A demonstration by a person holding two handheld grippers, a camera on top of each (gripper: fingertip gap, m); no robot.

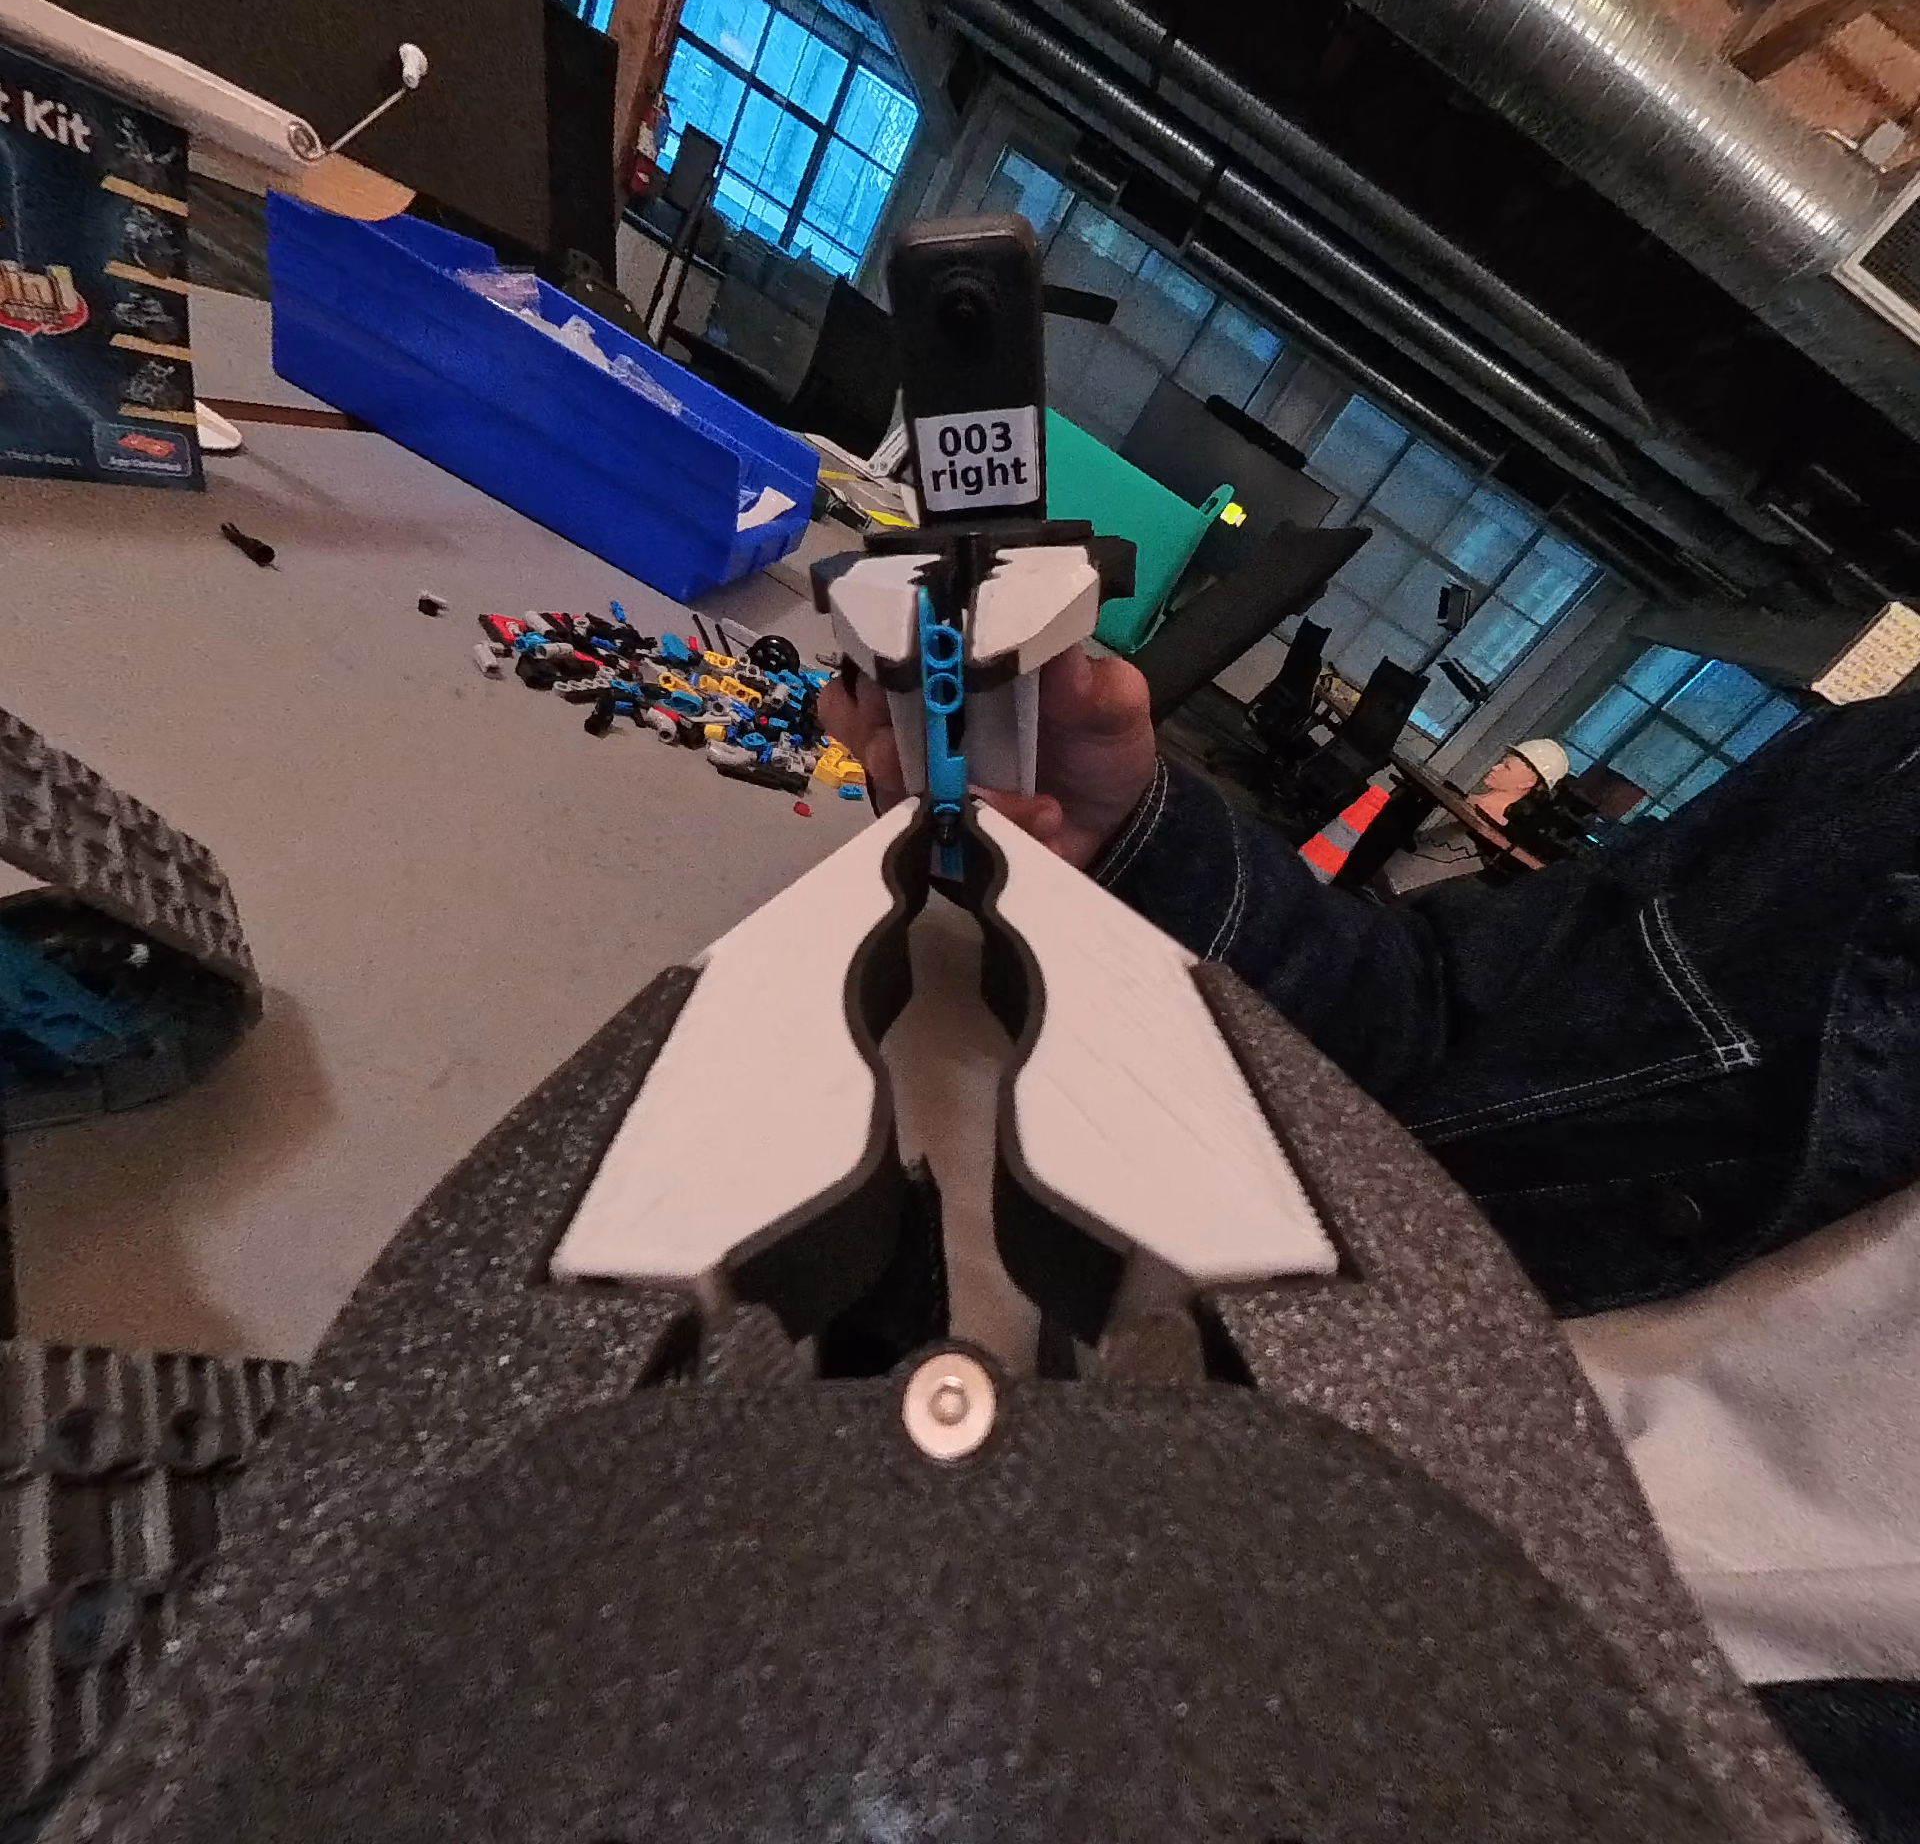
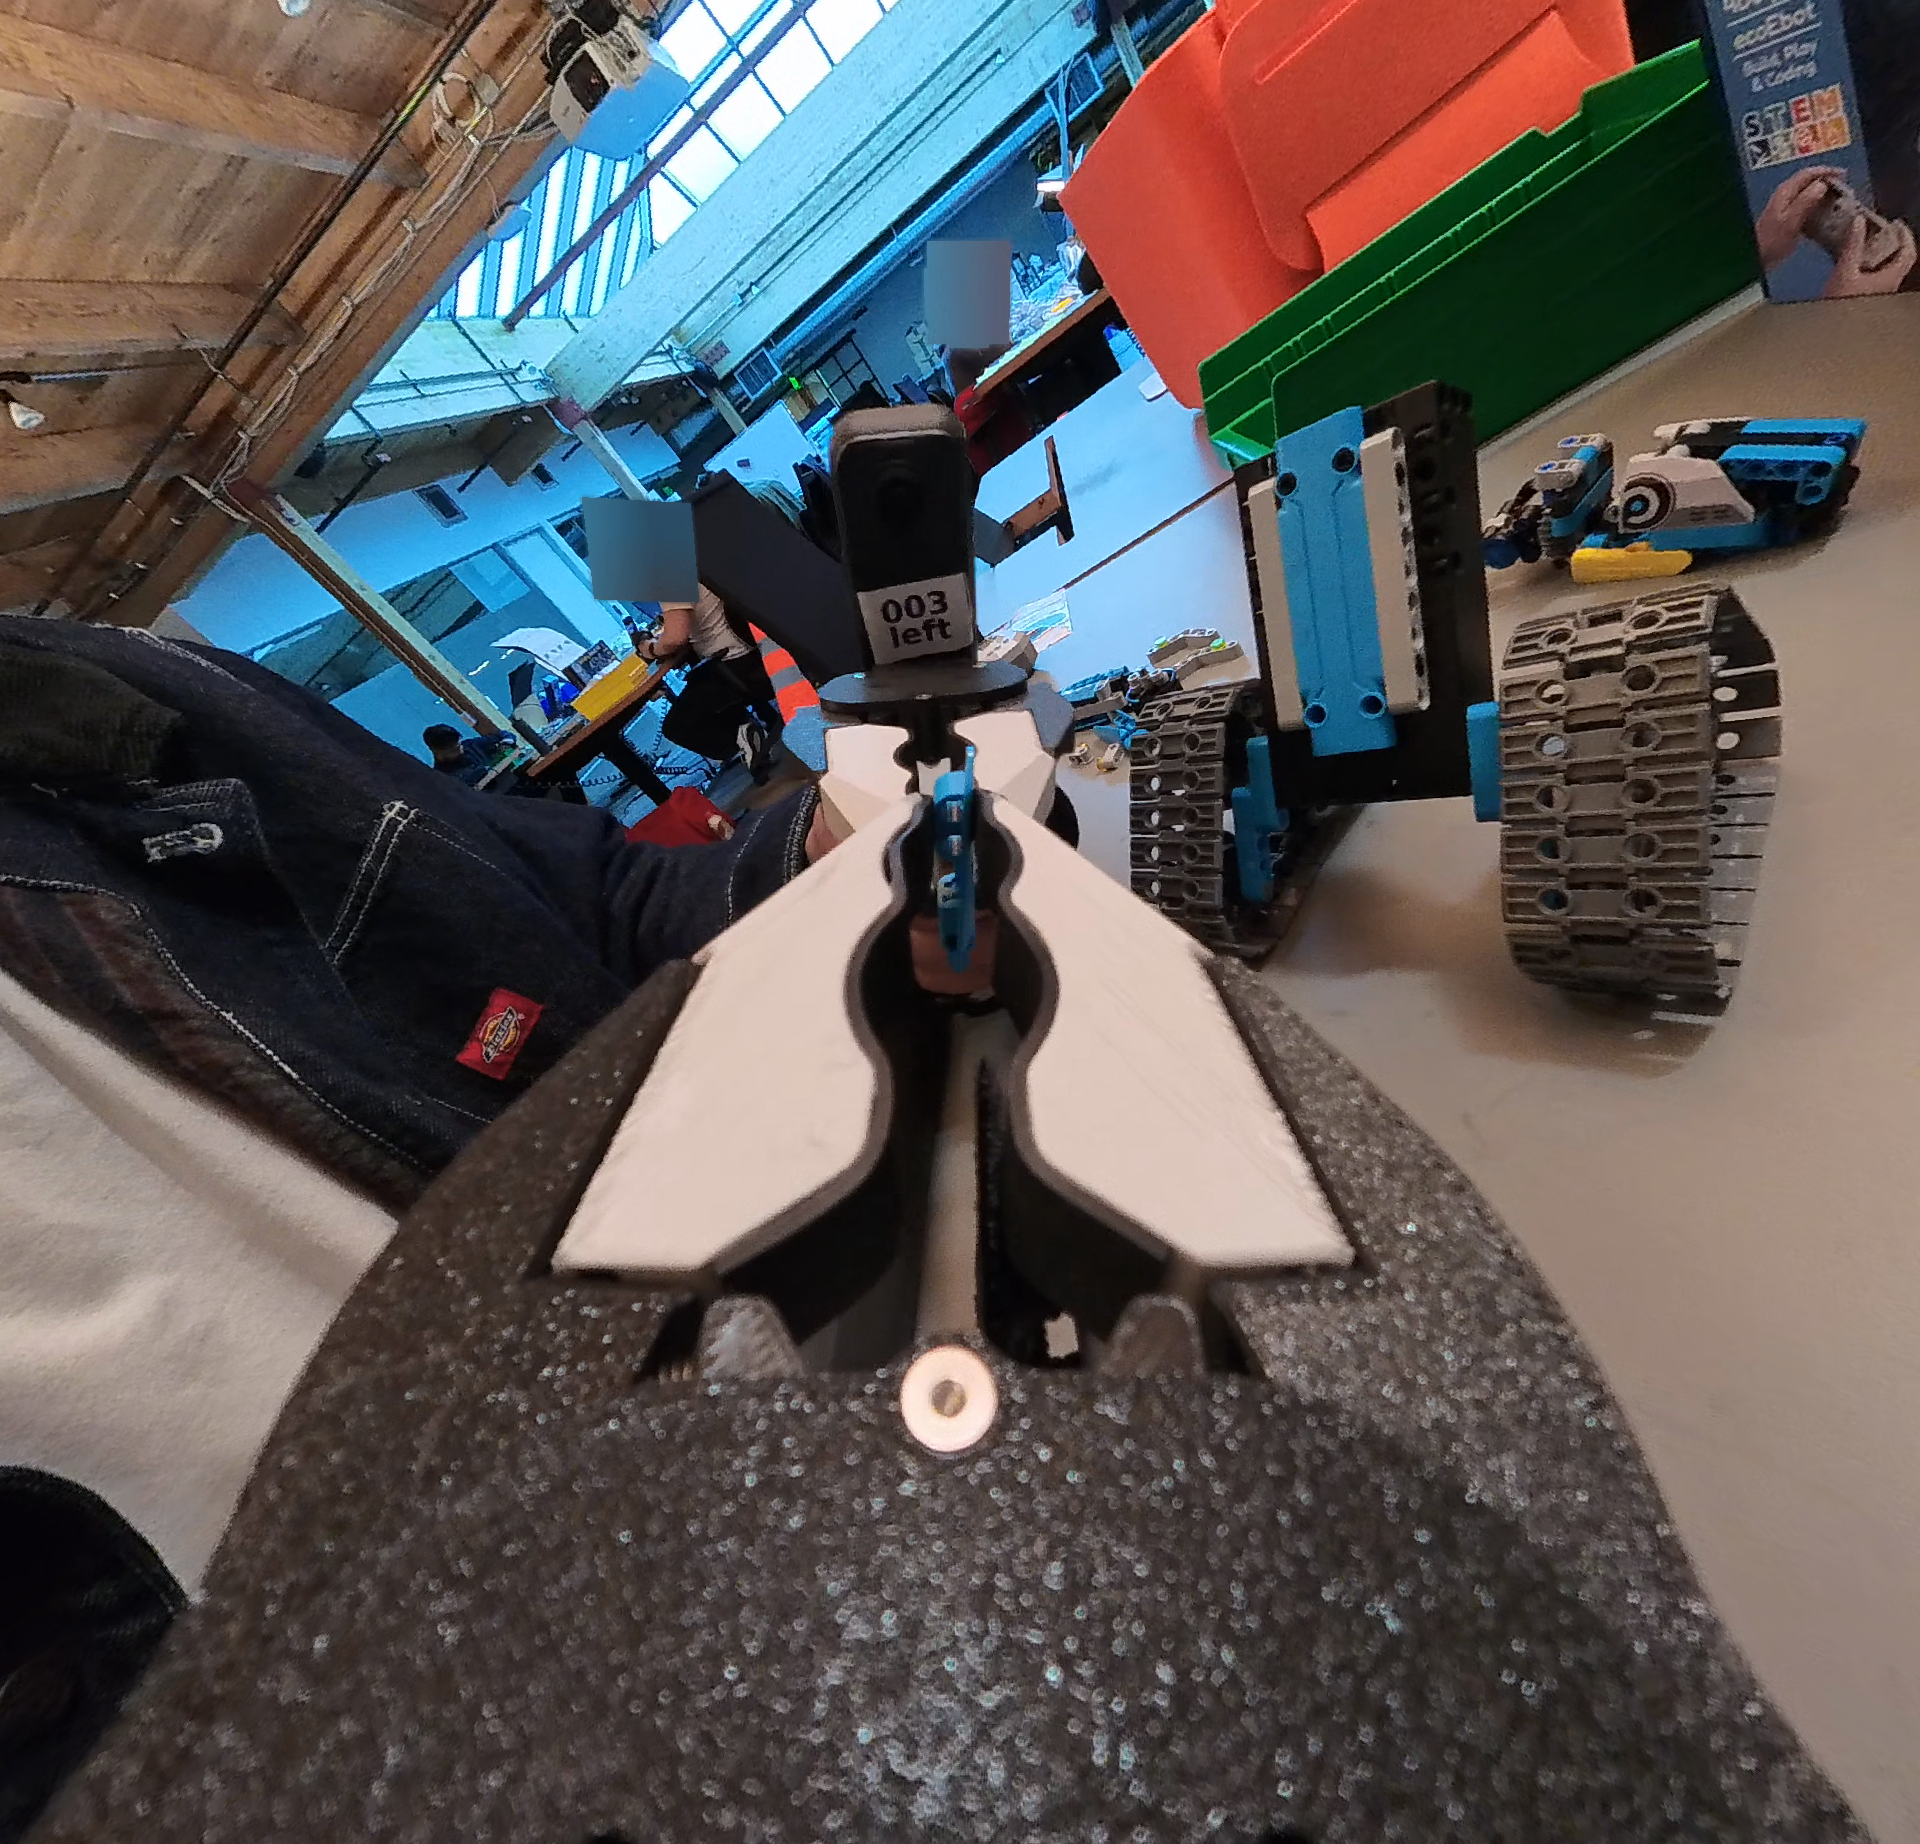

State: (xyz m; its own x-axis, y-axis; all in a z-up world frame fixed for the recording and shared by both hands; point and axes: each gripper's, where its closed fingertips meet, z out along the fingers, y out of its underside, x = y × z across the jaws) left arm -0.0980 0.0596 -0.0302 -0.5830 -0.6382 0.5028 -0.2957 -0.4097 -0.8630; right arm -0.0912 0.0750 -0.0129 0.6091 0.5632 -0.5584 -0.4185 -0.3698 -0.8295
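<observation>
A blue perforated toy beam [image 1: 940, 693] is held in the air between the two grippers, which face each other tip to tip. My left gripper [image 1: 947, 838] is shut on the beam's near end. My right gripper [image 1: 951, 781], held by a hand in a denim sleeve, is shut on the beam farther along. In the right wrist view the beam [image 2: 954, 864] sits edge-on between the right gripper's [image 2: 954, 838] fingertips, with the left gripper [image 2: 940, 760] right behind it. Both are above a grey table [image 1: 416, 859].
A pile of small toy building parts [image 1: 675, 693] lies on the table by a blue bin [image 1: 520, 412] and a kit box [image 1: 94, 288]. A tracked toy vehicle [image 2: 1455, 703] stands to the right, with a smaller model [image 2: 1704, 495], a green bin [image 2: 1507, 267] and orange containers [image 2: 1351, 111] behind. The grippers are tip to tip, or close to it.
</observation>
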